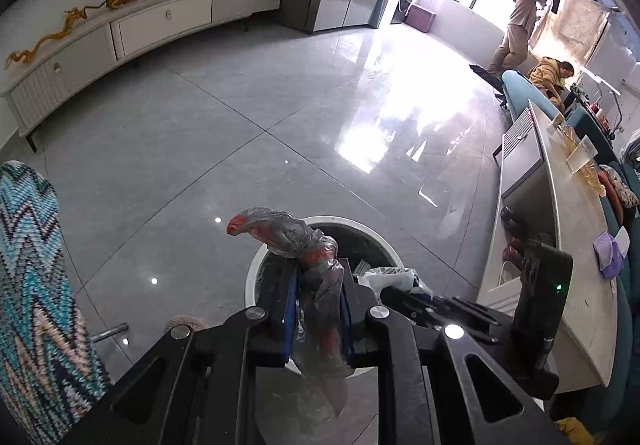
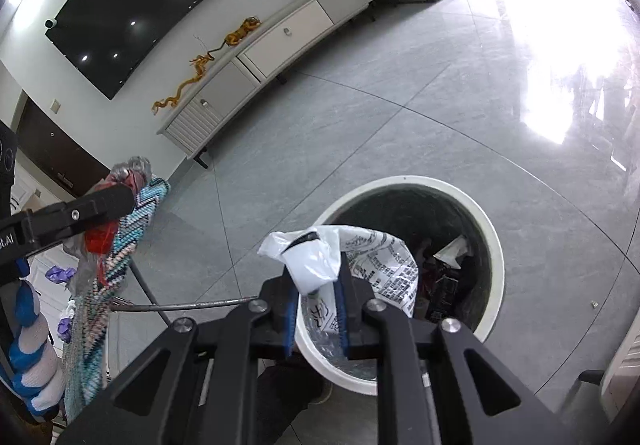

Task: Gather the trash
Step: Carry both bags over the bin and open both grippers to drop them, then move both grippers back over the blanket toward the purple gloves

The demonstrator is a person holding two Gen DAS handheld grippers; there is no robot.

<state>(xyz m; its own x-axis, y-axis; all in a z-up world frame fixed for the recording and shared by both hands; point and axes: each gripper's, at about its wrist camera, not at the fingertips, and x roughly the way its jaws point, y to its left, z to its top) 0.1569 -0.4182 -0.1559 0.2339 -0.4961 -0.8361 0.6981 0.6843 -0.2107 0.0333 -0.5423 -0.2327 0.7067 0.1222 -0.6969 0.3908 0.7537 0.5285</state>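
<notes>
Disposal step. Left gripper [image 1: 318,309] clenches a red-and-grey wrapper [image 1: 288,235] above the bin's [image 1: 384,241] near rim; right gripper [image 2: 318,305] clenches a white printed wrapper [image 2: 360,253] over the bin's [image 2: 494,245] mouth. The next move probably calls for releasing both jaws, the left one first shifted further over the opening.

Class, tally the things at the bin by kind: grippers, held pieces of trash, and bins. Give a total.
Grippers: 2, left gripper and right gripper
Held trash: 2, red-and-clear wrapper and white printed bag
Bins: 1, white-rimmed bin
Total: 5
</notes>
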